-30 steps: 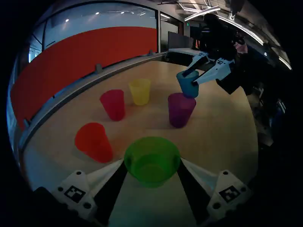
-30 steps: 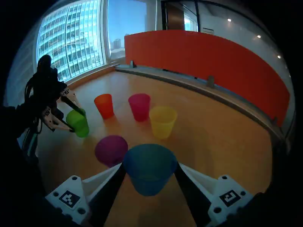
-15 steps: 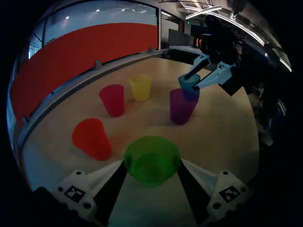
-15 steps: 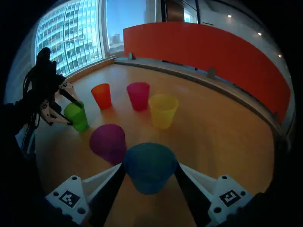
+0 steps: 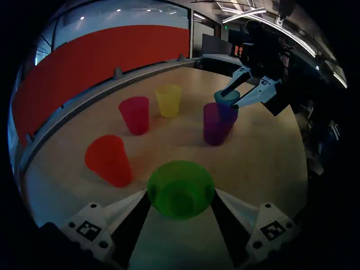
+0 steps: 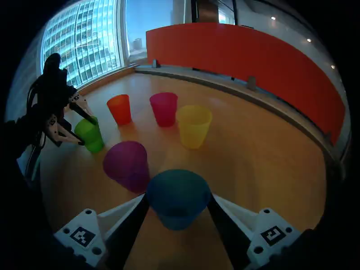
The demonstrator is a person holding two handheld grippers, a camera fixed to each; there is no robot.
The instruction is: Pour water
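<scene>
Gripping teal plastic cup (image 6: pixel 178 197) in right tongs (image 6: pixel 178 203), poised beside purple plastic cup (image 6: pixel 127 164) ahead-left, probably for pouring. Clamping green plastic cup (image 5: pixel 181 186) upright in left tongs (image 5: pixel 181 198), likely to avoid spilling.

At the bottom centre of the frame the left gripper (image 5: pixel 181 194) clamps a green cup (image 5: pixel 181 185) between its two white fingers, the cup's open mouth facing the camera. Beyond it four cups stand upright on a pale wooden table (image 5: pixel 265 148): an orange cup (image 5: pixel 109 159) at left centre, a pink cup (image 5: pixel 135 114) and a yellow cup (image 5: pixel 168 100) above the middle, and a purple cup (image 5: pixel 217 123) right of centre. In the upper right the right gripper (image 5: pixel 228 100) grips a blue cup (image 5: pixel 225 95) just over the purple cup's rim. A red wall panel (image 5: pixel 90 58) fills the upper left
</scene>
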